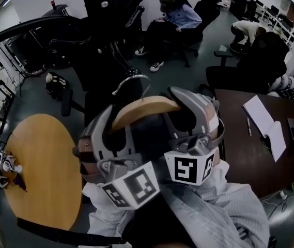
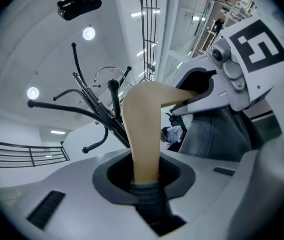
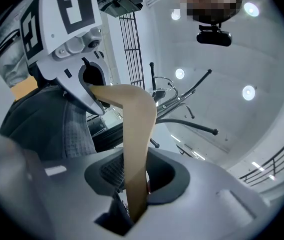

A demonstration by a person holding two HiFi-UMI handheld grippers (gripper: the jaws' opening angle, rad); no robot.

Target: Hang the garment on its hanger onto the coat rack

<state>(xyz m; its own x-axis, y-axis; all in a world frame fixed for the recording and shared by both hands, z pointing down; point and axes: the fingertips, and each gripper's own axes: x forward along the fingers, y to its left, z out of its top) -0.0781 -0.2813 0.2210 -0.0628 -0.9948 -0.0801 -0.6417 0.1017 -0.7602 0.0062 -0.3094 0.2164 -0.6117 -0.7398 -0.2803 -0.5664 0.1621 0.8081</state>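
The curved pale wooden hanger (image 1: 147, 109), carrying a dark grey garment (image 3: 64, 129), lies crosswise just short of the black metal coat rack (image 1: 103, 19), wire hook (image 1: 129, 78) aimed at it. The left gripper (image 2: 146, 184) and right gripper (image 3: 134, 199) each clamp one hanger arm. A round wooden table (image 1: 43, 159) sits left of the rack, a dark desk (image 1: 240, 154) right.

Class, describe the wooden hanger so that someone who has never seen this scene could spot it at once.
Start at the black coat rack at the top of the head view. Just below it, the left tool and right tool grip a pale wooden hanger by its arms. It alone is a curved wooden bar with a wire hook on top.
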